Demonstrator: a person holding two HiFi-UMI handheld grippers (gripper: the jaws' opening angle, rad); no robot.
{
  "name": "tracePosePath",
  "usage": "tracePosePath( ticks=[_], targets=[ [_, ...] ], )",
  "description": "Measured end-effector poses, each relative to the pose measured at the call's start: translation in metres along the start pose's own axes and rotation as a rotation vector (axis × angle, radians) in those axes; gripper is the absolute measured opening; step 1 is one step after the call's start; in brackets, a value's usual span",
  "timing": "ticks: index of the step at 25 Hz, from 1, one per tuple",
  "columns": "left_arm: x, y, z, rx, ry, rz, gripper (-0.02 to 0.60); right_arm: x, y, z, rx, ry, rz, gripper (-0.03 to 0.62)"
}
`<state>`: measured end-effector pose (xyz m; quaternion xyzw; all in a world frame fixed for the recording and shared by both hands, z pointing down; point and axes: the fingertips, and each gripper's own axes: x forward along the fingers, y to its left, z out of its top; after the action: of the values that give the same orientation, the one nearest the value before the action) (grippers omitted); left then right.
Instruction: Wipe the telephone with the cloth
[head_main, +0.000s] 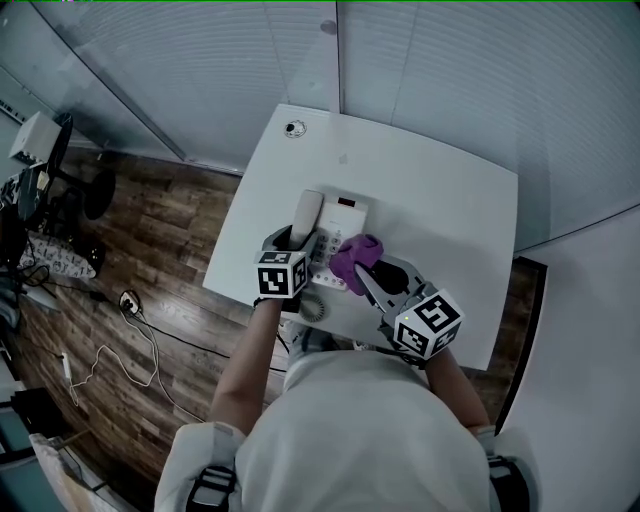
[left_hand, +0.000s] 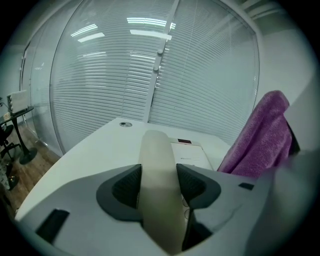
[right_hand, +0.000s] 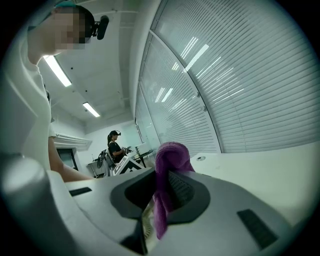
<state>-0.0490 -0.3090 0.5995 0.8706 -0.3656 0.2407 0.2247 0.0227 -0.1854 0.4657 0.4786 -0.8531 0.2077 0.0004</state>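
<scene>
The telephone (head_main: 346, 213) sits on the white surface (head_main: 440, 195) close to its near edge, toward the left corner. Our left tool (left_hand: 159, 182) is clenched on the near end of the handset (left_hand: 156, 155), one pad on each flank. We cannot tell whether the handset rests in its cradle or is raised a little. Our right tool (right_hand: 161, 192) is clamped on the purple cloth (right_hand: 169, 159), a bunched fold standing up past the tips.

What matters next is this: the handset's long axis runs from us toward the far edge, and the cloth lies just beside it on the right, over the keypad side of the body (touching or merely above, the head view does not settle). The right tool is the nearer one to the uncovered casing. We judge a wipe along that same axis would suit, with the left tool steadying the set.
</scene>
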Motion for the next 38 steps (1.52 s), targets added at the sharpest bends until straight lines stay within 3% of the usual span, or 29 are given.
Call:
tracePosePath(
  ticks=[3, 9, 12, 14, 20, 22, 32, 38],
  targets=[
    [-0.008, -0.002, 0.003, -0.043, -0.047, -0.024, 0.251, -0.004, 0.001, 0.000, -0.004, 0.002, 0.013, 0.067],
    [-0.030, -0.005, 0.008, -0.094, -0.106, 0.024, 0.272, -0.019, -0.002, 0.002, -0.011, 0.003, 0.032, 0.066],
    [-0.053, -0.011, 0.016, -0.146, -0.174, 0.056, 0.272, -0.028, 0.001, 0.002, -0.019, 0.007, 0.054, 0.067],
    [-0.068, -0.018, 0.018, -0.186, -0.219, 0.072, 0.254, -0.033, 0.000, 0.000, -0.020, 0.009, 0.067, 0.067],
    [-0.102, -0.043, 0.017, -0.269, -0.303, 0.131, 0.079, -0.042, 0.003, -0.003, -0.040, 0.019, 0.123, 0.067],
    [-0.113, -0.052, 0.014, -0.282, -0.316, 0.146, 0.049, -0.042, 0.005, -0.003, -0.048, 0.018, 0.130, 0.067],
    [-0.156, -0.095, -0.009, -0.337, -0.335, 0.100, 0.021, -0.051, 0.026, 0.002, -0.053, -0.005, 0.156, 0.066],
    [-0.179, -0.106, -0.013, -0.304, -0.347, 0.071, 0.021, -0.053, 0.043, -0.007, -0.068, 0.004, 0.153, 0.066]
  ],
)
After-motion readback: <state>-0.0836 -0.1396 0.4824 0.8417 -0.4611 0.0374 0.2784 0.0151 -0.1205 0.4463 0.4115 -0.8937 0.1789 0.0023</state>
